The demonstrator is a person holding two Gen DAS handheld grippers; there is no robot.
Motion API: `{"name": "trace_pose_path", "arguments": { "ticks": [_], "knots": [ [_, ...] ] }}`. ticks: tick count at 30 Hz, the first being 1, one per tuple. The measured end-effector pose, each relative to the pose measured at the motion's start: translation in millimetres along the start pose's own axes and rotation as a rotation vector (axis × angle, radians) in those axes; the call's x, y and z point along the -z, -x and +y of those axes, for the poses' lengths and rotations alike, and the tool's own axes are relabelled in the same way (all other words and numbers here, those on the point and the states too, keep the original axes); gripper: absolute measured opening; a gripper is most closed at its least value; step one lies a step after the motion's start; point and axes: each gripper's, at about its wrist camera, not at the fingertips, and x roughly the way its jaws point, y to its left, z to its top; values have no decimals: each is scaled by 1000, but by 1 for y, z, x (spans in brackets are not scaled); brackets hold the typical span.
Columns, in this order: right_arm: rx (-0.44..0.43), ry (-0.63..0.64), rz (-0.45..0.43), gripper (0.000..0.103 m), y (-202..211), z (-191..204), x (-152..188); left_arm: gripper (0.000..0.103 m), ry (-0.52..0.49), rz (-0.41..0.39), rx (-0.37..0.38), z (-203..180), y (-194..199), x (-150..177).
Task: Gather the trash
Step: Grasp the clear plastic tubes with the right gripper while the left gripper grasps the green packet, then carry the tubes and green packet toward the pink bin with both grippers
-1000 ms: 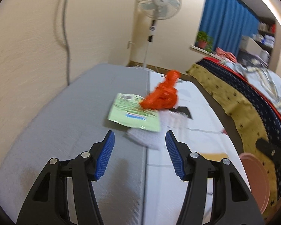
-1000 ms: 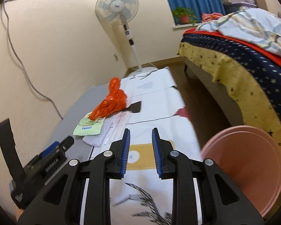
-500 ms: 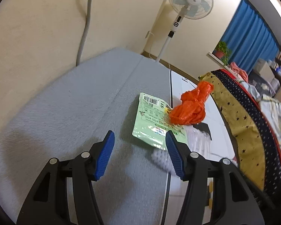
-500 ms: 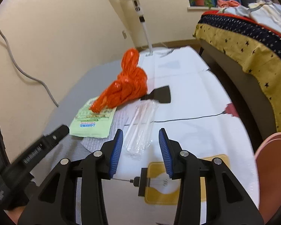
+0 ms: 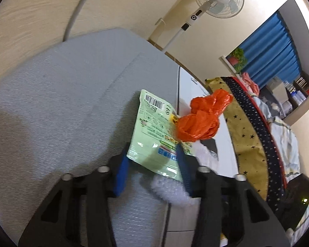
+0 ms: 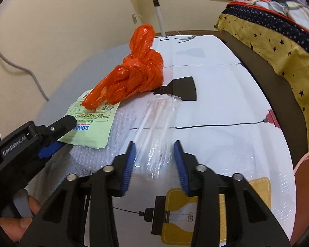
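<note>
We've got the left gripper point(image 5: 152, 164), jaws just closing, straddling the near edge of the green packet point(image 5: 154, 131) at frame centre, contact unclear. The right gripper point(image 6: 154, 158), jaws also closing but apart, frames the clear wrapper point(image 6: 156, 131). Above both lies the orange bag point(image 6: 134, 76) on the surface point(image 6: 216, 107).

Orange bag point(image 6: 134, 76), crinkled and bright. Pale green packet point(image 5: 156, 135) with a black barcode and blue lettering. Clear wrap point(image 6: 158, 135). Grey mat point(image 5: 57, 111), white sheet point(image 6: 226, 148) with black-and-yellow drawings. Yellow, black-starred bedcover point(image 6: 278, 47).
</note>
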Motion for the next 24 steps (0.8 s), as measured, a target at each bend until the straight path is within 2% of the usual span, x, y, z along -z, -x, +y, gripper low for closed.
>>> {"name": "trace_pose_path", "arguments": {
  "ticks": [1, 2, 3, 7, 12, 21, 24],
  "knots": [
    [0, 3, 1, 21, 0, 1, 0, 30, -3, -5, 0, -2, 0, 1],
    [-10, 3, 2, 17, 1, 0, 1, 22, -6, -8, 5, -4, 1, 1],
    [-9, 2, 0, 9, 2, 1, 1, 20, -8, -13, 11, -6, 2, 1],
    [-23, -11, -20, 1, 14, -4, 2, 11, -40, -51, 28, -20, 16, 1],
    [-26, -1, -63, 1, 45, -11, 5, 2, -108, -92, 18, -39, 40, 0],
    [-15, 5, -126, 1, 119, -31, 20, 2, -279, -149, -45, -81, 98, 18],
    [1, 4, -154, 1, 147, -41, 26, 2, -297, -149, -51, -85, 115, 25]
  ]
}}
